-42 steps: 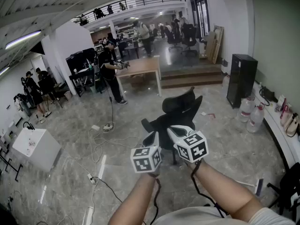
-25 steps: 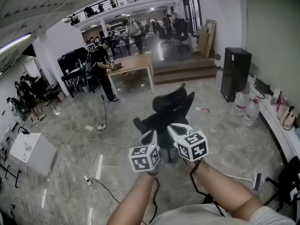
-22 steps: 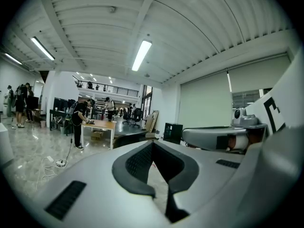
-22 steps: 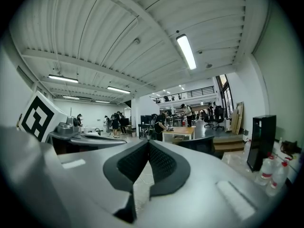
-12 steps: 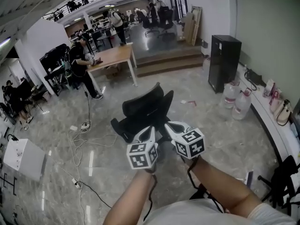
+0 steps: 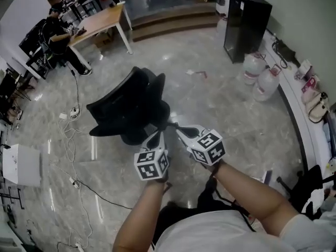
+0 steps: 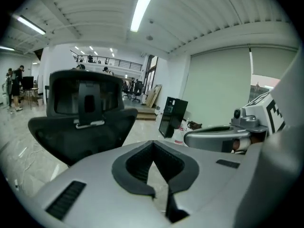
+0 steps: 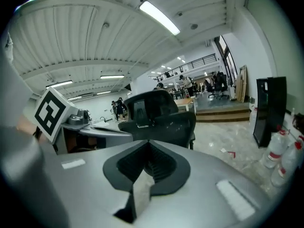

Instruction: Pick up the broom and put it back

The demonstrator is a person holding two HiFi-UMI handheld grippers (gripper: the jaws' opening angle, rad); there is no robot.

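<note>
My two grippers are held side by side in front of me, each with its marker cube. The left gripper (image 6: 156, 136) (image 7: 153, 146) is shut with nothing between its jaws. The right gripper (image 6: 177, 127) (image 8: 148, 144) is also shut and empty. Both point at a black office chair (image 6: 128, 106) (image 7: 85, 108) (image 8: 156, 113) just ahead. A slim grey-blue piece (image 6: 268, 176) lies on the floor beside my right forearm. It may be part of the broom, but it is too small to tell.
A black cabinet (image 6: 245, 17) and two water jugs (image 6: 261, 75) stand at the right wall, by a ledge with bags (image 6: 315, 104). A wooden table (image 6: 100, 20) with a person (image 6: 58, 33) is far left. Cables (image 6: 73, 140) and a white box (image 6: 21, 164) lie left.
The view has tipped down and come closer to the chair, which now sits just beyond the gripper tips. Both grippers stay together and shut.
</note>
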